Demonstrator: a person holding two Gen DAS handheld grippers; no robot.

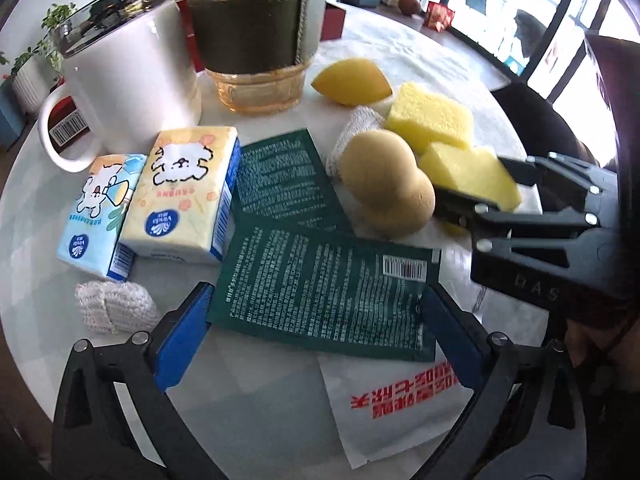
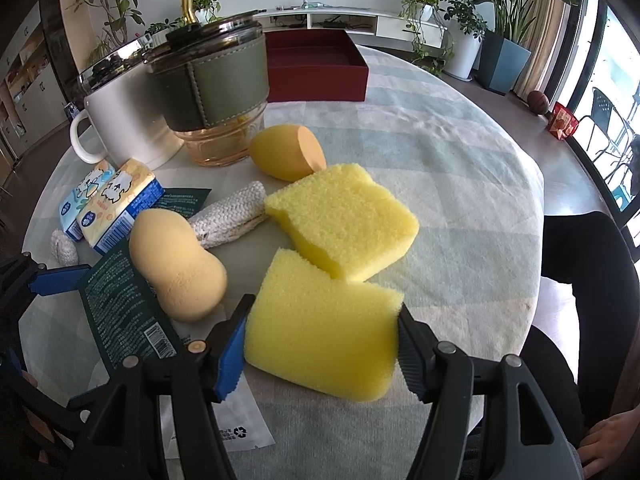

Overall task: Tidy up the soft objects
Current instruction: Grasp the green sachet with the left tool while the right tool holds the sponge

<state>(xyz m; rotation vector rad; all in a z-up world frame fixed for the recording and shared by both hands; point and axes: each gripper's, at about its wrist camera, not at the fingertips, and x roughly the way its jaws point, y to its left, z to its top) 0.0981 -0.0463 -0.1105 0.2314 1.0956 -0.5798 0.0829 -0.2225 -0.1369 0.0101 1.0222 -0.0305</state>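
R tool [image 2: 322,344]: clamped on near yellow foam sponge block [image 2: 324,336], prob. to group it w/ twin block [image 2: 344,220] at 12.
L tool [image 1: 316,336]: apart, over dark green foil sachet [image 1: 324,296].
Beige gourd-shaped puff [image 2: 176,264]: at 10, by woven roll.
Surface [image 2: 440,160]: pale check cloth, round.
Room: red box at 12, plants, windows at 2.

"Vinda" marks both tissue packs [image 1: 180,196]; "DAS" the hand-held gripper [image 1: 472,196].
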